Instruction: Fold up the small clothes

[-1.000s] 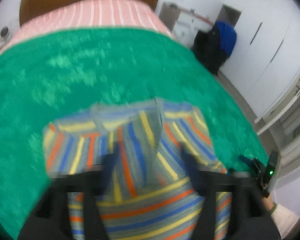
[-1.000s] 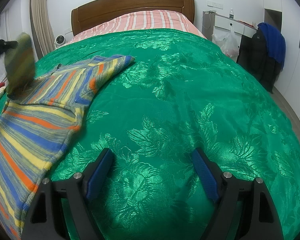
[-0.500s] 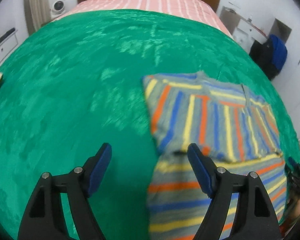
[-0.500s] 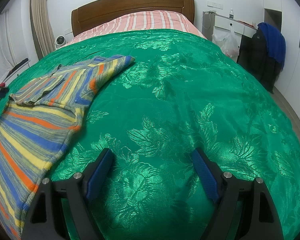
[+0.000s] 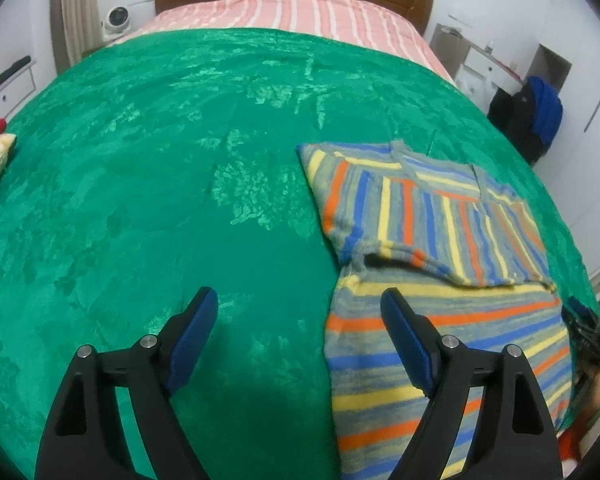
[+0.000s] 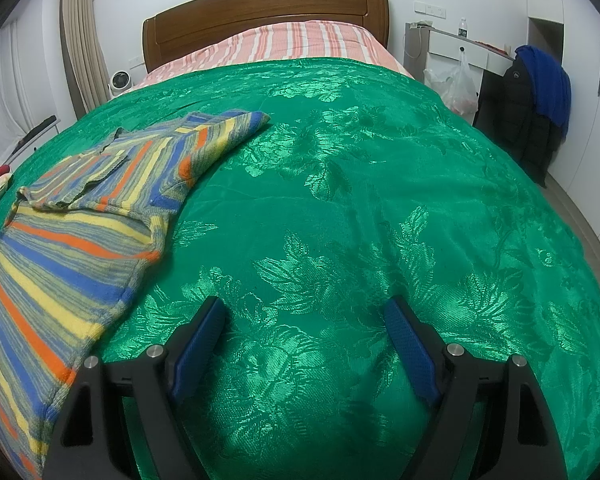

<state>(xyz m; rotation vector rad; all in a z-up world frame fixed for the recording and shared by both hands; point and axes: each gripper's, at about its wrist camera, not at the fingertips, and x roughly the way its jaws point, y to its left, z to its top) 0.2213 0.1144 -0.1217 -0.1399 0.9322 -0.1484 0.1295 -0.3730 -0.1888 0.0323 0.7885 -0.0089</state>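
Lying flat on the green bedspread [image 5: 148, 208], the striped sweater [image 5: 440, 264] has both sleeves folded in across its chest, so the upper part shows stripes running crosswise to the stripes of the body below it. In the left wrist view the sweater sits to the right of the left gripper [image 5: 300, 304], whose jaws stand wide apart with nothing between them; its right blue pad [image 5: 404, 340] overlaps the sweater's left edge in the picture, though whether it touches the cloth cannot be told. The left blue pad [image 5: 192, 332] hangs over bare bedspread. In the right wrist view the same sweater [image 6: 80, 216] lies at the left, and the right gripper [image 6: 304, 320] is released as well, its fingers spread over the patterned green cloth just beside the sweater's right hem, apart from it. Beyond the bedspread a pink striped sheet [image 6: 300, 40] runs up to a wooden headboard [image 6: 260, 8]. A dark coat with a blue garment [image 6: 540, 96] over it hangs at the right wall, with a plastic bag [image 6: 456, 84] near it. A small white fan [image 6: 120, 80] stands left of the bed head.
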